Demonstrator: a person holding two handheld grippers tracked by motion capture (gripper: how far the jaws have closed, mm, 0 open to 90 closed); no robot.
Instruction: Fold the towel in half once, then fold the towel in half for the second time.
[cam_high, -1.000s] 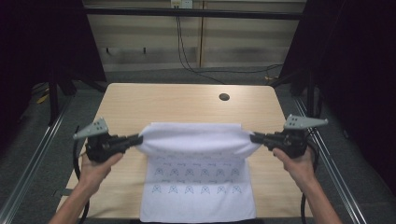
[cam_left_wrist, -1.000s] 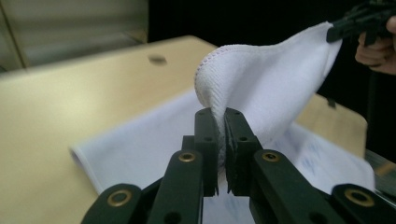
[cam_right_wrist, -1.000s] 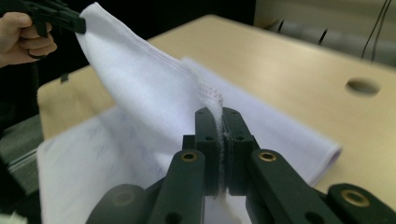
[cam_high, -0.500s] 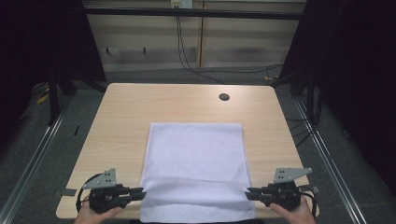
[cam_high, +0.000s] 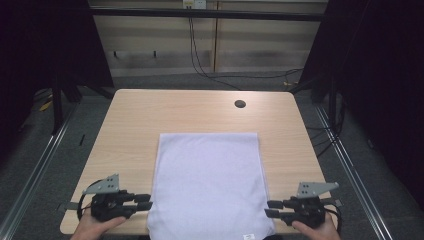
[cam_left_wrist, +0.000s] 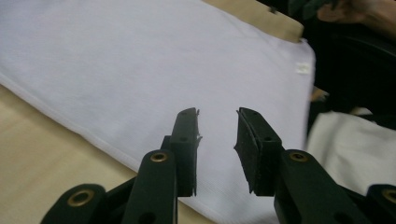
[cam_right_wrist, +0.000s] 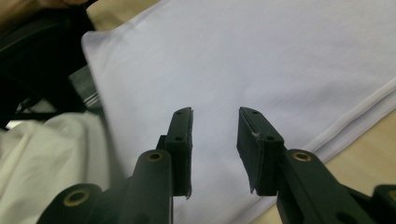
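Observation:
A white cloth lies flat and folded on the wooden table, its near end hanging slightly over the front edge. My left gripper rests at the cloth's near left corner and my right gripper at its near right corner. The jaws of both have just been opening, and nothing is between them. In the left gripper view the left gripper hovers open over the cloth. In the right gripper view the right gripper stands open above the cloth.
A dark round hole sits in the table's far right part. A small label marks the cloth's near edge. Metal rails run along both sides of the table, with cables on the floor behind. Bare wood lies left, right and beyond the cloth.
Both grippers carried the lifted cloth edge from mid-table to the near edge and lowered it, covering the patterned side. Their jaws then opened and let the cloth go.

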